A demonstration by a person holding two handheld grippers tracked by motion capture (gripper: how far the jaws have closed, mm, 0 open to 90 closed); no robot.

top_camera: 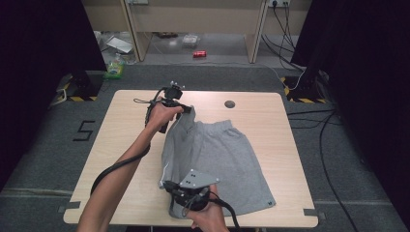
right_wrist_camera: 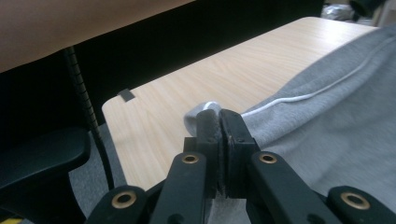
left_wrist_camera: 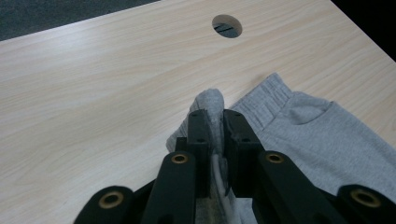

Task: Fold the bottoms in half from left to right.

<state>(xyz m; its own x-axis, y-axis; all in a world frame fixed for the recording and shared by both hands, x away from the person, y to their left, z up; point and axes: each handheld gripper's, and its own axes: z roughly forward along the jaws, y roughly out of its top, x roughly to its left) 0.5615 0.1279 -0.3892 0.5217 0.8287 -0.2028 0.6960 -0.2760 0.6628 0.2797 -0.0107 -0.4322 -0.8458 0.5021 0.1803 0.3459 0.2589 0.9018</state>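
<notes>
**Grey shorts pinched at two corners, lifted along one side**

From above, the grey shorts [top_camera: 215, 162] lie on the bench [top_camera: 121, 145], spread toward the right of the cable hole [top_camera: 230, 104]. The left claw [top_camera: 186, 110] grips the waistband corner just left of that hole; the right claw [top_camera: 169, 186] grips the hem corner nearest the person.

In the left gripper view, the left claw [left_wrist_camera: 215, 122] is clenched on a small fold of waistband. Such a thin bite could slip out under a pull.

In the right gripper view, the right claw [right_wrist_camera: 217, 122] is clenched on the hem fold by the white stripe [right_wrist_camera: 299, 97]. Uneven lifting could bunch the cloth.
</notes>
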